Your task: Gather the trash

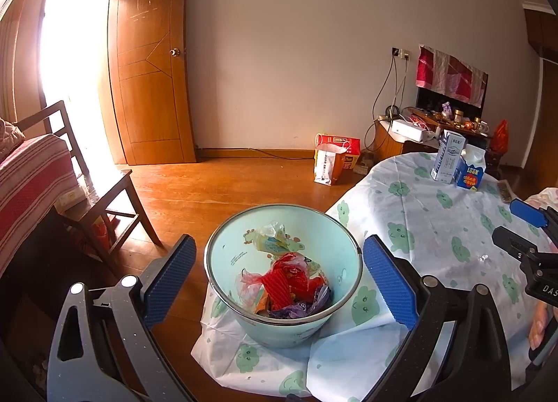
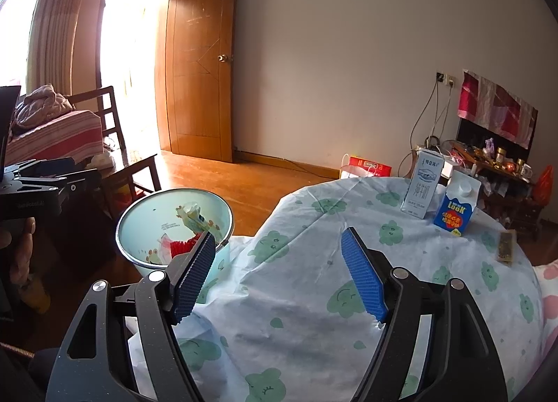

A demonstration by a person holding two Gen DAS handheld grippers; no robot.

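A pale blue waste bin (image 1: 334,255) stands on the floor beside the table, holding red, purple and yellow wrappers (image 1: 289,280). My left gripper (image 1: 279,262) is open and empty, above the bin. My right gripper (image 2: 279,252) is open and empty over the table's cloud-print cloth (image 2: 314,314); it also shows at the right edge of the left wrist view (image 1: 523,227). The bin shows in the right wrist view (image 2: 146,213) at left. A tall white milk carton (image 2: 423,187), a blue gable carton (image 2: 455,208) and a small dark wrapper (image 2: 505,246) sit at the table's far side.
A wooden chair (image 1: 104,199) stands left of the bin by a red-striped sofa (image 1: 31,175). A red box and a white paper bag (image 1: 333,157) sit on the wood floor by the wall. A cluttered TV stand (image 1: 446,123) is behind the table. The door (image 1: 150,60) is open.
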